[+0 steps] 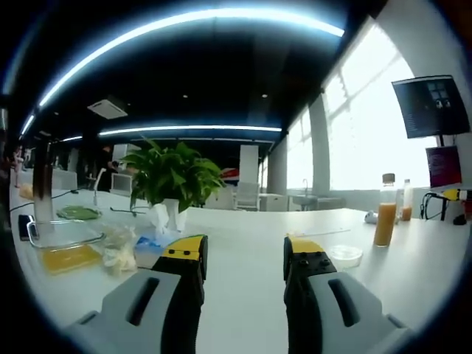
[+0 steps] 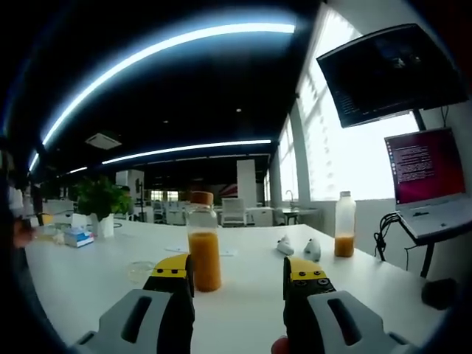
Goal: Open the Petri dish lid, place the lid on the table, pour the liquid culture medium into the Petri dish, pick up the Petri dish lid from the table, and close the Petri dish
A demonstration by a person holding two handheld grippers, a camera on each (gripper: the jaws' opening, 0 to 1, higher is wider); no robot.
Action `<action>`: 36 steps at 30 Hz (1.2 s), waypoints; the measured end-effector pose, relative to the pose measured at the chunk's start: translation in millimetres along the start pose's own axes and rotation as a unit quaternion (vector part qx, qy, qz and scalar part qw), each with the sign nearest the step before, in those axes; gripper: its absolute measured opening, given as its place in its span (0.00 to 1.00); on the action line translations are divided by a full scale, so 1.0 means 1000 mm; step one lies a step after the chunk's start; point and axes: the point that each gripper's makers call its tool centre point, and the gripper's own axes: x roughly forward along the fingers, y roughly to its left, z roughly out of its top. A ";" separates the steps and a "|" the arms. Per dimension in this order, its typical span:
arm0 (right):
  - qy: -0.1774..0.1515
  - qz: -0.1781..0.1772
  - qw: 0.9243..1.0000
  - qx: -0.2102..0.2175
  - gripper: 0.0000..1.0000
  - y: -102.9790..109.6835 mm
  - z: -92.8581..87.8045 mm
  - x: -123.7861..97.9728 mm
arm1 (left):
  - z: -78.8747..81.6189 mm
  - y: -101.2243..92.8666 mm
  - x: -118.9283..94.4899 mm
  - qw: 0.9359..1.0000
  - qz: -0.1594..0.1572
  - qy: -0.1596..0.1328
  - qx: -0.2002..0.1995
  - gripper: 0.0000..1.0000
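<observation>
On the white table [image 1: 243, 243] a clear Petri dish [image 1: 344, 255] with its lid on lies just right of my left gripper [image 1: 245, 255], which stands open and holds nothing. A glass bottle of orange liquid [image 1: 384, 210] stands beyond the dish. In the right gripper view that same bottle [image 2: 203, 243] rises just behind the left jaw of my right gripper [image 2: 239, 276], which is open and apart from it. The Petri dish [image 2: 139, 271] lies low on the table [image 2: 243, 310], left of the jaws.
A potted green plant [image 1: 173, 177], tissues and a blue box [image 1: 151, 240] sit at the left, with a yellow tray [image 1: 68, 258]. A second bottle [image 2: 344, 225] stands further off at the right. A laptop [image 2: 428, 181] and a wall monitor [image 2: 387, 70] are at the right.
</observation>
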 end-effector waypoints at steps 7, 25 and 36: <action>0.008 0.023 0.999 -0.023 0.46 0.011 0.005 0.007 | 0.008 -0.005 0.008 1.000 -0.031 0.002 -0.005 0.35; 0.039 0.137 0.987 -0.076 0.49 0.077 0.009 0.046 | 0.012 -0.082 0.040 0.983 -0.176 0.022 0.045 0.41; 0.074 0.244 0.964 -0.077 0.51 0.118 0.001 0.074 | 0.000 -0.122 0.055 0.958 -0.272 0.049 0.076 0.46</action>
